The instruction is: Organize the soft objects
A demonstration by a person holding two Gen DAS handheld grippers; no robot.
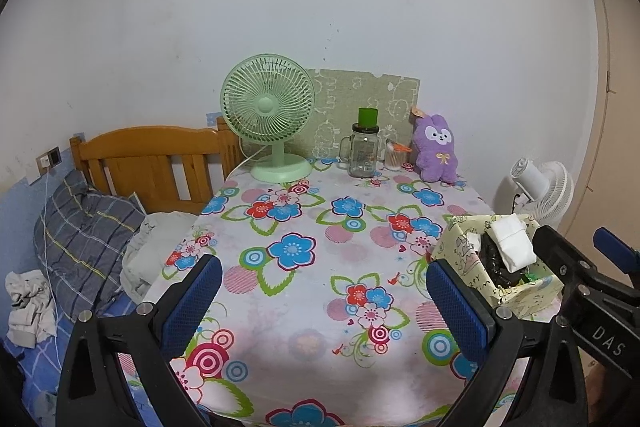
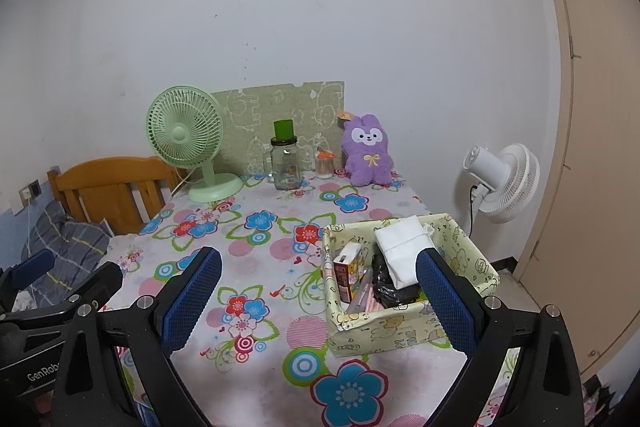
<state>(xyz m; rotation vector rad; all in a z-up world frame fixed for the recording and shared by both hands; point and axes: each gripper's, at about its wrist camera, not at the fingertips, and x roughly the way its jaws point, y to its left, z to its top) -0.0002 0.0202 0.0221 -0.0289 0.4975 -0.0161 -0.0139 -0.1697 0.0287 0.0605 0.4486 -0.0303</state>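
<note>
A purple plush bunny (image 1: 436, 149) sits upright at the back of the floral table, also in the right wrist view (image 2: 368, 151). A pale yellow patterned box (image 2: 404, 323) stands at the table's right front, holding a folded white cloth (image 2: 404, 251), a black bag and a small carton; it also shows in the left wrist view (image 1: 460, 251). My left gripper (image 1: 324, 299) is open and empty above the table's front. My right gripper (image 2: 318, 299) is open and empty, its right finger beside the box.
A green desk fan (image 1: 268, 115), a glass jar with a green lid (image 1: 365, 147) and a small cup (image 1: 394, 157) stand at the back. A wooden bed headboard (image 1: 148, 163) with pillow is left. A white fan (image 2: 500, 183) is right by the door.
</note>
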